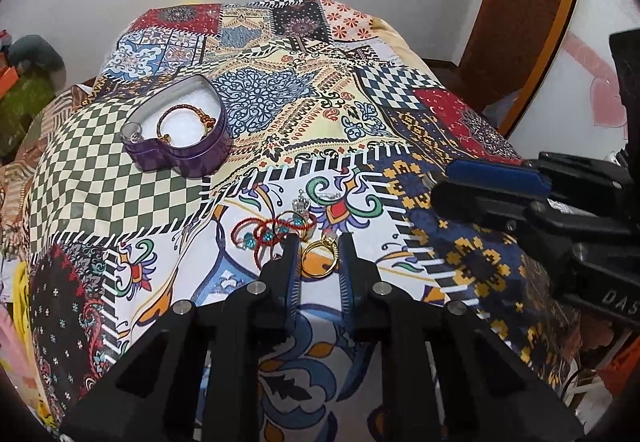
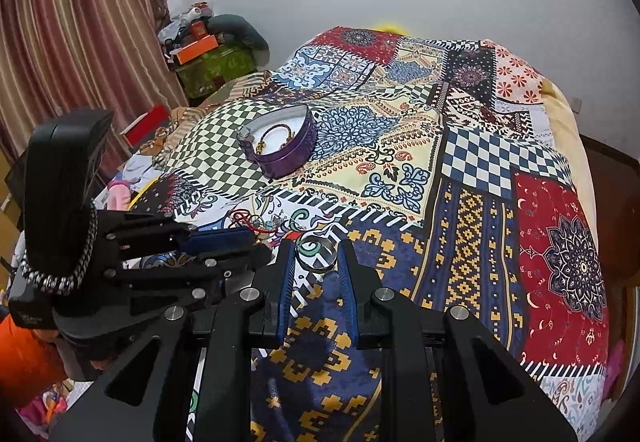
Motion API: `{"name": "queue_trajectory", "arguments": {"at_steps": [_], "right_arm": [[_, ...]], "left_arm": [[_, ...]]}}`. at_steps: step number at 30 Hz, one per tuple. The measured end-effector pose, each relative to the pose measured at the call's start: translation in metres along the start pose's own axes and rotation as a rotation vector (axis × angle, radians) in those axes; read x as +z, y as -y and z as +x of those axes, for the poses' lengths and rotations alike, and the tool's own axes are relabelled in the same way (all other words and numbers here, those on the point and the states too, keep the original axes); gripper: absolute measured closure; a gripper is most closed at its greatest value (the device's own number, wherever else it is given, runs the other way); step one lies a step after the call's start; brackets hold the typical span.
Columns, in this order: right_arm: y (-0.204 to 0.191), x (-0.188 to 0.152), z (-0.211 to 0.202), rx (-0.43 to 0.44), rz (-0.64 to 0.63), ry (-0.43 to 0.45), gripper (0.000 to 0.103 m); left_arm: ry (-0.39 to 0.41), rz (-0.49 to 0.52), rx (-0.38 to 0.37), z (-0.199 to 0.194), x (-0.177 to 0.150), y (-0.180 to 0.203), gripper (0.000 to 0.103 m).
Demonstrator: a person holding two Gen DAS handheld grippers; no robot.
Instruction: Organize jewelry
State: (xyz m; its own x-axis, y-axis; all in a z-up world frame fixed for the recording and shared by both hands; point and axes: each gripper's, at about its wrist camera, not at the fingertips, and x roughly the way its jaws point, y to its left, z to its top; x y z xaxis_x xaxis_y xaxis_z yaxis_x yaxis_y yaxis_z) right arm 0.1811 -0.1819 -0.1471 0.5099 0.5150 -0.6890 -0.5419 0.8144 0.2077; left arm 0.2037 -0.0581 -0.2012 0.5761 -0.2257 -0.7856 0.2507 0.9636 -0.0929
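A purple heart-shaped tin sits open on the patchwork cloth; it holds a braided bracelet and a small clear jar. It also shows in the right wrist view. My left gripper closes around a gold ring lying on the cloth. A red cord bracelet with blue stones and a small silver crown charm lie just beyond. My right gripper is shut on a clear round lid or ring and holds it above the cloth.
The patchwork cloth covers a bed. The right gripper enters the left wrist view from the right. Curtains and piled boxes stand at far left. A wooden door is at the right.
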Motion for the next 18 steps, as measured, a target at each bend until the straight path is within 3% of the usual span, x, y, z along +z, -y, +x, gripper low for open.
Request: {"name": "queue_trajectory", "arguments": {"at_steps": [1,3,18], "right_arm": [[-0.001,0.001,-0.001,0.001,-0.002,0.002,0.084],[-0.002,0.003,-0.001,0.001,-0.005,0.007,0.083],[-0.024,0.024,-0.004,0.002,-0.033,0.043,0.084]], "left_arm": [[0.003,0.0,0.001,-0.001,-0.001,0.0,0.087],[0.012,-0.004,-0.009,-0.007,-0.003,-0.001,0.098],[0.142,-0.036,0.006,-0.057,0.0,-0.019,0.099]]}}
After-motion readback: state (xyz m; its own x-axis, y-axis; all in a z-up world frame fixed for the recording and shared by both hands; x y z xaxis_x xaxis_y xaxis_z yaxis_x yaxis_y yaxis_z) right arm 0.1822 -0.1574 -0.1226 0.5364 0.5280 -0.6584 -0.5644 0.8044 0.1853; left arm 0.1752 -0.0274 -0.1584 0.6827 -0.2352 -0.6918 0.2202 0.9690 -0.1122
